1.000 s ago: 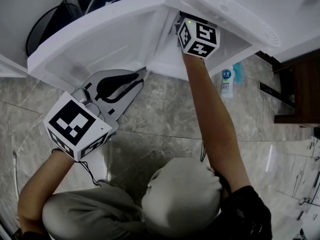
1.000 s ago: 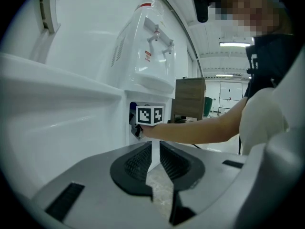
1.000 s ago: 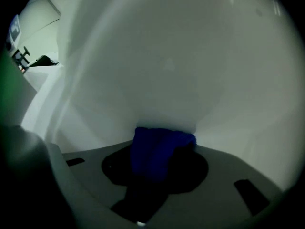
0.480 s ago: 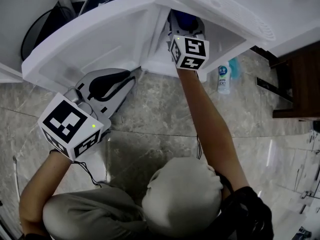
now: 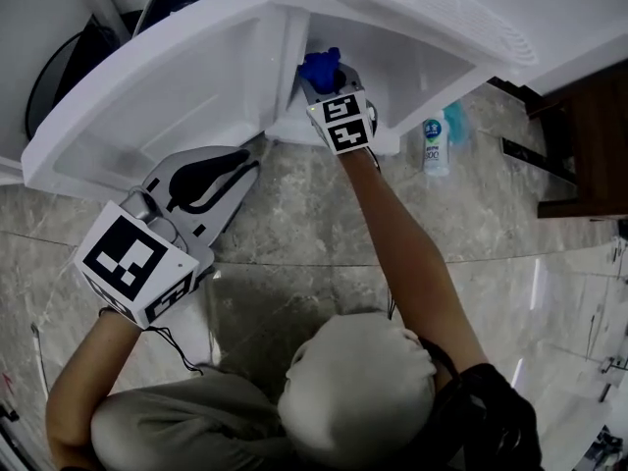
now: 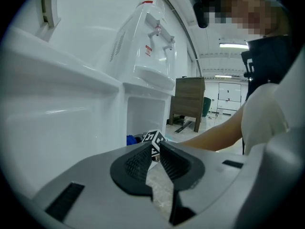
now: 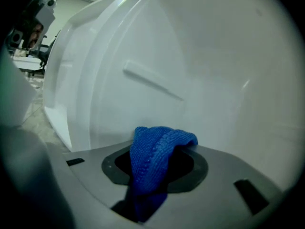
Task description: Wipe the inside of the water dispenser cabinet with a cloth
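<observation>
Right gripper view shows the right gripper [image 7: 155, 151] clenched on the blue cloth [image 7: 152, 163] inside the cabinet [image 5: 432, 67], its long axis along the jaws, tip pointing at the white wall [image 7: 200, 80]. The left gripper [image 6: 156, 146] is closed, empty.

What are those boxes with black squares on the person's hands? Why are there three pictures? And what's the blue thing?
A person holds a grabbing tool in each hand, and the cubes with black squares are part of those tools. One picture comes from a camera on the person's head, looking down. The other two come from small cameras riding on each tool.

The blue thing is a blue cloth. The right tool is pinching it and reaching into the open white cabinet at the bottom of the water dispenser, to wipe it.

The left tool is shut and holds nothing. It sits beside the open cabinet door. On the stone floor there is a bottle next to the dispenser.
</observation>
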`<control>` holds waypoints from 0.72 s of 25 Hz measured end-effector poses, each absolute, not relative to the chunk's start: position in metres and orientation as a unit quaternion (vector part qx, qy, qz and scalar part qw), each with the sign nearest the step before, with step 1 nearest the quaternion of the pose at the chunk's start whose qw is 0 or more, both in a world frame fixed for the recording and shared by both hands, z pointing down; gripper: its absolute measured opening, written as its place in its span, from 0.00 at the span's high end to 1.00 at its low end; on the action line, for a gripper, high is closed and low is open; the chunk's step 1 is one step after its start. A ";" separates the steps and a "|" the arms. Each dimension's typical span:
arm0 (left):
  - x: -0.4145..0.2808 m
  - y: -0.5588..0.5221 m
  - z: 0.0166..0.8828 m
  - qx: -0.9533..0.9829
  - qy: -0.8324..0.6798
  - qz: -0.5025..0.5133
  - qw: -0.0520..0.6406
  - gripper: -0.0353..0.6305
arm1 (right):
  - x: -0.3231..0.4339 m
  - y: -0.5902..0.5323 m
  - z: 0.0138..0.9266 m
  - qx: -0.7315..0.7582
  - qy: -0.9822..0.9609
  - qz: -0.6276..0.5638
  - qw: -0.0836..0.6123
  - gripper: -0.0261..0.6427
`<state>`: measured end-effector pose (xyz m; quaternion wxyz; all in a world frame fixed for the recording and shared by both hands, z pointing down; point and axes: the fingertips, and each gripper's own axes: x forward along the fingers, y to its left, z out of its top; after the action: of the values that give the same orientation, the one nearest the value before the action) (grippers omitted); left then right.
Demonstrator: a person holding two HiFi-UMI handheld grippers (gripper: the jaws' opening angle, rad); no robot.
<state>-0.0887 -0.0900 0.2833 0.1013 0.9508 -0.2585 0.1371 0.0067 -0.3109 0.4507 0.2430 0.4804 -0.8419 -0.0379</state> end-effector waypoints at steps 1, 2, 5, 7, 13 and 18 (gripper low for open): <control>-0.087 -0.090 0.284 0.951 -0.257 0.137 0.103 0.86 | 0.002 -0.313 0.456 0.465 -0.843 -0.042 0.267 0.77; -0.085 -0.090 0.284 0.952 -0.255 0.138 0.102 0.86 | 0.000 -0.315 0.459 0.454 -0.841 -0.048 0.290 0.77; -0.084 -0.090 0.287 0.952 -0.251 0.141 0.103 0.86 | 0.002 -0.325 0.470 0.441 -0.830 -0.053 0.337 0.77; -0.085 -0.093 0.290 0.950 -0.257 0.136 0.114 0.86 | 0.002 -0.332 0.480 0.434 -0.823 -0.033 0.365 0.77; -0.079 -0.087 0.298 0.951 -0.243 0.139 0.130 0.86 | 0.004 -0.353 0.485 0.402 -0.808 -0.051 0.427 0.78; -0.082 -0.086 0.298 0.950 -0.246 0.142 0.130 0.86 | 0.001 -0.350 0.484 0.400 -0.811 -0.057 0.423 0.78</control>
<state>-0.0822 -0.0860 0.2979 0.1304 0.9498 -0.2461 0.1423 0.0008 -0.3500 0.4838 0.4228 0.4002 -0.8111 -0.0568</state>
